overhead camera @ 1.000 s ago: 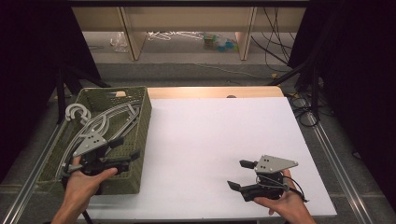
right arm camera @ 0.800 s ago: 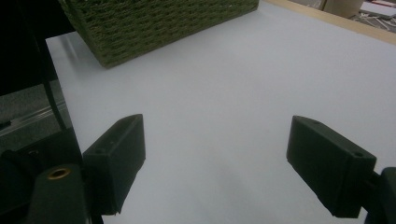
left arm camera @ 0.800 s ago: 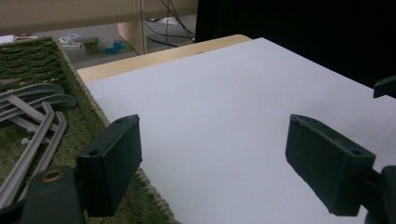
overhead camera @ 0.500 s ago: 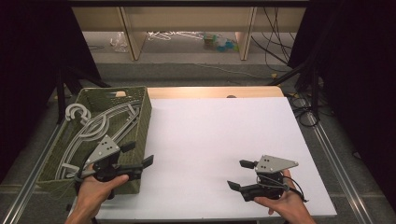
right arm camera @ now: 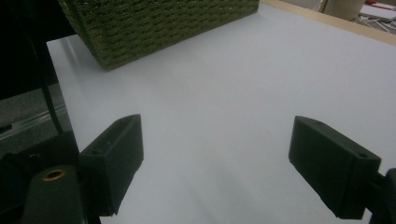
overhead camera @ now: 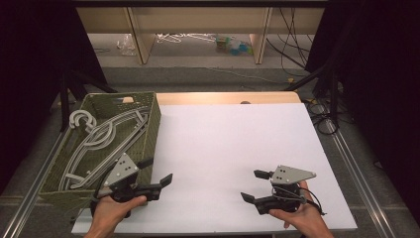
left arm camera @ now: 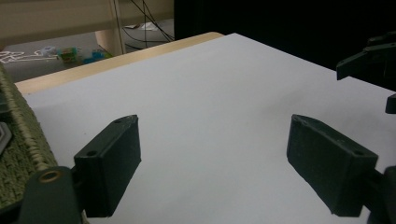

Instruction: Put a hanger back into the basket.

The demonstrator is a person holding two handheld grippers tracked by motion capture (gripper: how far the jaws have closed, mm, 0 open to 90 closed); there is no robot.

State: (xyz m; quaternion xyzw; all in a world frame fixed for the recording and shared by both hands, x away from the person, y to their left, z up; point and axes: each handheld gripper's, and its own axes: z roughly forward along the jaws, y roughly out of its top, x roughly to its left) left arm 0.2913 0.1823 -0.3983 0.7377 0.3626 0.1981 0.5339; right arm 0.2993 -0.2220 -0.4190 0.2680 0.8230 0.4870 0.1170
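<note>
Right now both tools are empty: the left gripper (overhead camera: pixel 156 171), its jaws having just been opening, hangs spread at the near right corner of the woven basket (overhead camera: pixel 151 130), and the right gripper (overhead camera: pixel 256 186) gapes over the white table (overhead camera: pixel 233 134). The grey hangers (overhead camera: pixel 106 141) lie tangled inside the basket, so grabbing one could drag the others or tip the basket.

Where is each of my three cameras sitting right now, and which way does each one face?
High view: above the person's side, looking forward and down on the white table and green basket; both hands show, with the left gripper and right gripper.
Left gripper view: rides the left gripper, facing across the table.
Right gripper view: rides the right gripper, facing the basket.
The gripper views share the table and basket.
</note>
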